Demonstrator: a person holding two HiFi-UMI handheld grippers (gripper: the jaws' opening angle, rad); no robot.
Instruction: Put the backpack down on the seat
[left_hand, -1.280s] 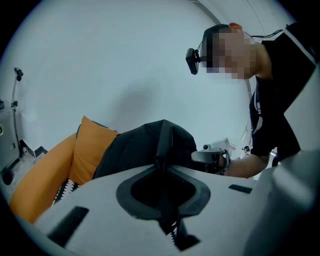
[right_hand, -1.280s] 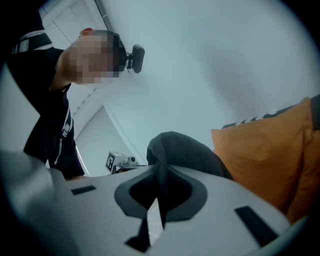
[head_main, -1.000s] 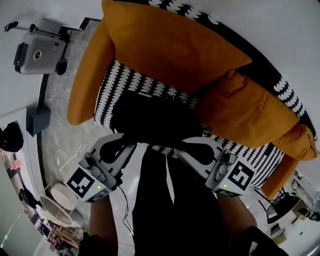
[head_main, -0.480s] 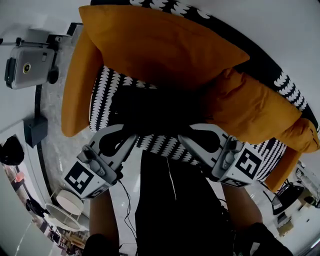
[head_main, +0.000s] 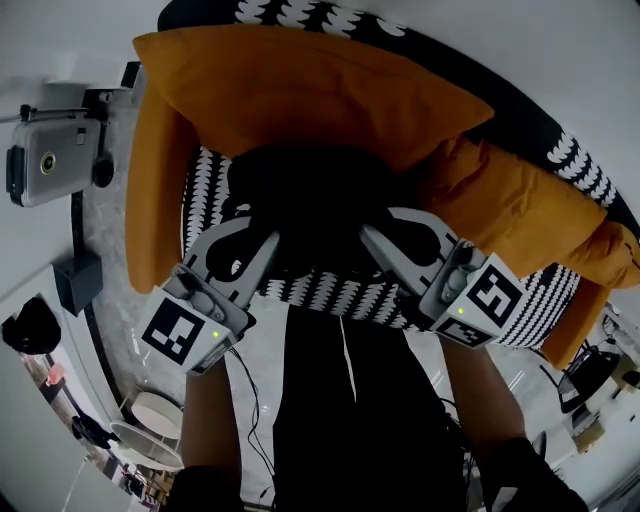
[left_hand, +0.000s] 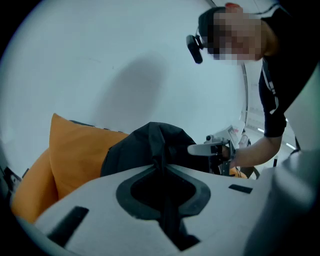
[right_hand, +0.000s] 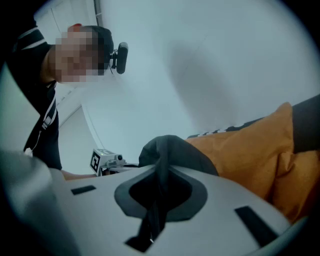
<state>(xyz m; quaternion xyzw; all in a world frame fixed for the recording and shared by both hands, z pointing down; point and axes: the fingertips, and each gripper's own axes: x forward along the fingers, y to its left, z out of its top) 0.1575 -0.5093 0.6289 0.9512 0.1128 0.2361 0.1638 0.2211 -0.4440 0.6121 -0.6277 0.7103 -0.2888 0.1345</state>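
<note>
The black backpack hangs over the black-and-white patterned seat of the sofa, close against the orange back cushion. My left gripper is shut on a black strap of the backpack at its left side. My right gripper is shut on a strap at its right side. In the left gripper view the strap runs between the jaws up to the backpack. The right gripper view shows the same: a strap pinched below the backpack. Whether the backpack's bottom touches the seat is hidden.
A second orange cushion leans at the sofa's right. On the floor to the left are a grey device on a stand and a dark box. Round white tables stand at lower left. The person's legs are just before the seat edge.
Both grippers have carried the backpack forward, from the seat's front edge to over the seat near the back cushion. Both grips on the straps are unchanged.
</note>
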